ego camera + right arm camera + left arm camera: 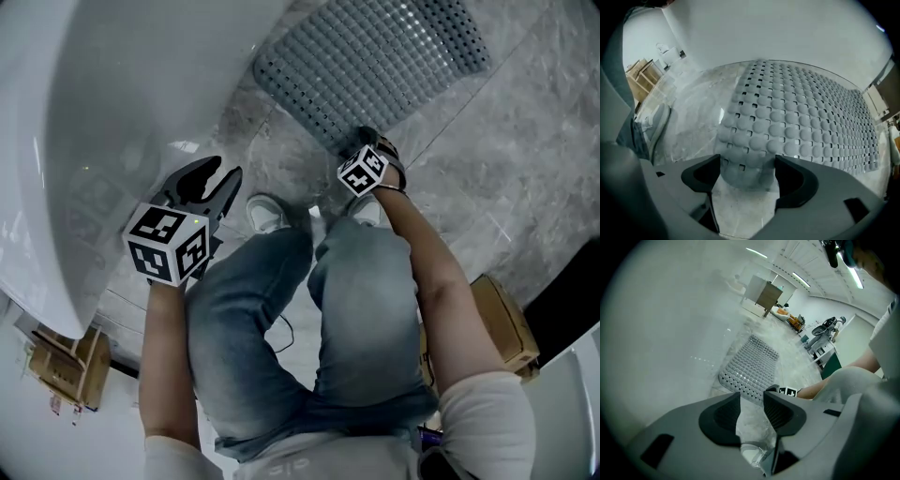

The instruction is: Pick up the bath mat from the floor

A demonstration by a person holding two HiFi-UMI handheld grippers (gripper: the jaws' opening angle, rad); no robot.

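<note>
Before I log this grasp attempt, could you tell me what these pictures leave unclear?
Head view: the bath mat runs off the top edge; a marker cube hides the jaws of the right gripper.
Right gripper view: whether the mat's blurred near corner touches the gripper is unclear.
Left gripper view: the distant furniture is too small to identify.
</note>
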